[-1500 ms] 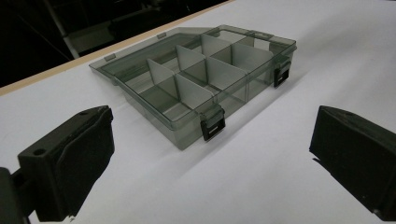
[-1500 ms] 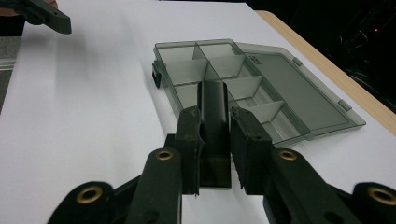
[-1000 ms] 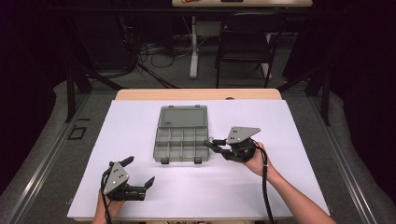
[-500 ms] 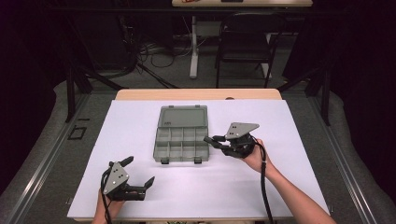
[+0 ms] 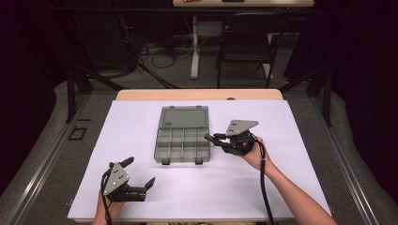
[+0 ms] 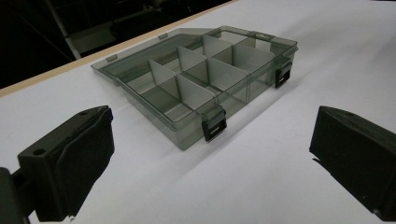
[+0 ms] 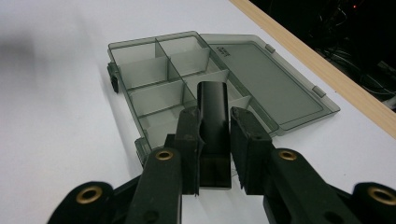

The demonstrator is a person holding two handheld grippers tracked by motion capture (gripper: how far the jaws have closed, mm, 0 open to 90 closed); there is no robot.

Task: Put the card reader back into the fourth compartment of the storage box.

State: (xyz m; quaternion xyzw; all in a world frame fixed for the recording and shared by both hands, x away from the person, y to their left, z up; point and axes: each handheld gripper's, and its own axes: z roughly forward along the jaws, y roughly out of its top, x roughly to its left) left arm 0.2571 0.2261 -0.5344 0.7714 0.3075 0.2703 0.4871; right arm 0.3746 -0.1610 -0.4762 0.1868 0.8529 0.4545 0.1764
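Observation:
A smoky grey plastic organizer box (image 5: 182, 144) lies open in the middle of the white table, its lid (image 5: 184, 117) flat on the far side and its compartments (image 7: 154, 70) bare. My right gripper (image 5: 210, 137) hovers at the box's right edge, pointing left over the near-right compartments. It is shut on a small black oblong block (image 7: 213, 100) that sticks out forward between the jaws. My left gripper (image 5: 140, 171) rests open near the front left of the table, with nothing between its jaws. In the left gripper view, the box (image 6: 201, 84) lies ahead of the left gripper (image 6: 212, 158).
Two black latches (image 6: 214, 127) hang on the box's near wall. The white sheet (image 5: 281, 187) covers the table, with a wooden edge (image 5: 199, 94) at the back. A chair (image 5: 246, 42) and cables stand on the floor beyond.
My right gripper has edged slightly left and away with the black block, over the box's right edge. The left gripper has stayed put.

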